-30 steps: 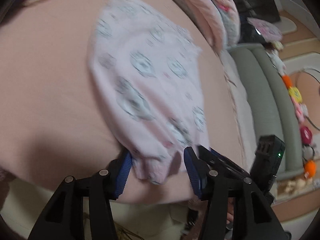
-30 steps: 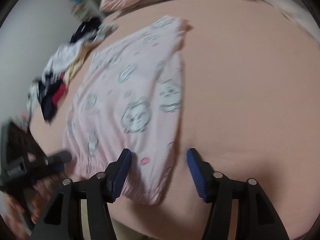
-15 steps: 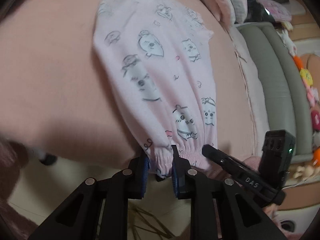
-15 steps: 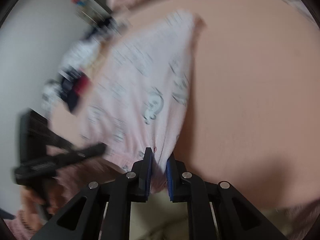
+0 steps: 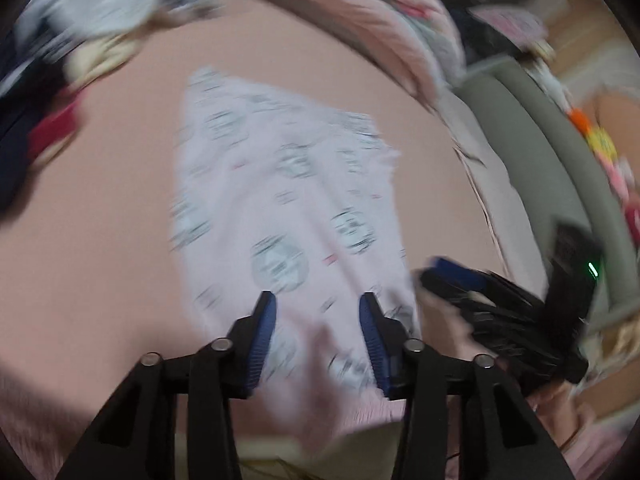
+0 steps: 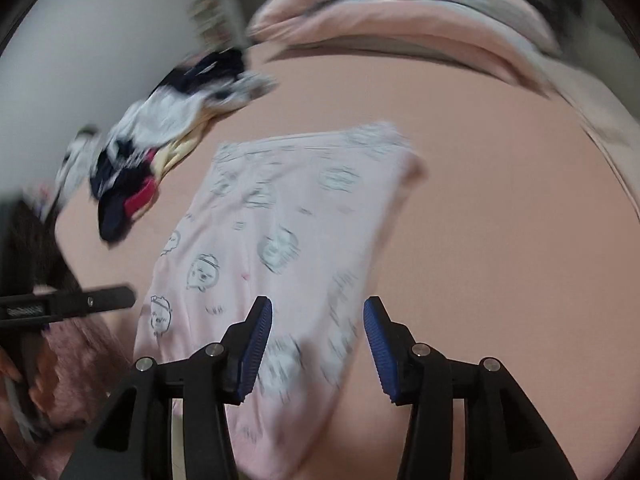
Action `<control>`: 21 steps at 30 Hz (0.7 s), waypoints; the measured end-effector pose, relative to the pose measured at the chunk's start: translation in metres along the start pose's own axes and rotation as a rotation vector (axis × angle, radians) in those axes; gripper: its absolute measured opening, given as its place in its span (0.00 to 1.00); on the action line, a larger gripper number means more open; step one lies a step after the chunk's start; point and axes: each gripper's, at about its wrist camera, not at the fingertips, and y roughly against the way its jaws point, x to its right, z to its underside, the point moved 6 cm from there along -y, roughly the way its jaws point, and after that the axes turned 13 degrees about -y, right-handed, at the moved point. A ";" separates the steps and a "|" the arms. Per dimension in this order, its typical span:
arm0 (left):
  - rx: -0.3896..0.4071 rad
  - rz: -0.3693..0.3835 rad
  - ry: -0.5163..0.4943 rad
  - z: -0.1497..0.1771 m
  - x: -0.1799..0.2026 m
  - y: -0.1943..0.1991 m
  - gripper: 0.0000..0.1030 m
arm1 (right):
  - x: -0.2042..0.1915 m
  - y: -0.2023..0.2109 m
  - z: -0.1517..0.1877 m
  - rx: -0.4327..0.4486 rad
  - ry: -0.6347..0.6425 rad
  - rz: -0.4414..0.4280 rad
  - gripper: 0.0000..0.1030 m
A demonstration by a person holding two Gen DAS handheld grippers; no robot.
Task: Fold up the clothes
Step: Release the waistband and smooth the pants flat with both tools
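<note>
Now both tools, left (image 5: 317,322) and right (image 6: 318,330), just opened, hover over the pink garment (image 6: 280,240) unclamped

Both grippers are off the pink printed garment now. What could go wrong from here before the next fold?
1. The pink printed garment hangs its near edge over the bed's edge; released, it may slide off.
2. The left gripper and right gripper, whose jaws have just opened, hover close together over that end; they could collide.
3. The unfolded pile lies close beside the garment and may snag in a fold.
</note>
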 end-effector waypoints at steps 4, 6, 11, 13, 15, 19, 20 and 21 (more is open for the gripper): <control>-0.183 -0.124 -0.198 0.024 0.003 -0.036 0.32 | 0.018 -0.043 0.014 -0.095 0.063 0.090 0.40; -0.241 -0.160 -0.245 0.037 -0.003 -0.030 0.29 | 0.037 -0.038 0.022 -0.084 0.047 0.096 0.40; -0.252 -0.227 -0.363 0.037 -0.001 -0.005 0.29 | 0.073 -0.009 0.029 -0.064 -0.010 0.203 0.40; -0.222 -0.159 -0.386 0.032 0.013 -0.010 0.29 | 0.057 -0.002 0.025 -0.029 -0.005 0.137 0.40; -0.260 -0.134 -0.433 0.037 0.022 -0.023 0.29 | 0.026 -0.002 0.027 -0.031 0.018 0.030 0.40; -0.361 -0.156 -0.530 0.061 0.022 -0.024 0.30 | 0.001 -0.024 0.057 -0.121 0.142 0.058 0.39; -0.393 -0.162 -0.537 0.066 0.017 -0.016 0.30 | 0.007 -0.023 0.065 -0.124 0.152 0.072 0.39; -0.416 -0.187 -0.536 0.068 0.009 -0.007 0.30 | 0.012 -0.023 0.072 -0.127 0.163 0.085 0.39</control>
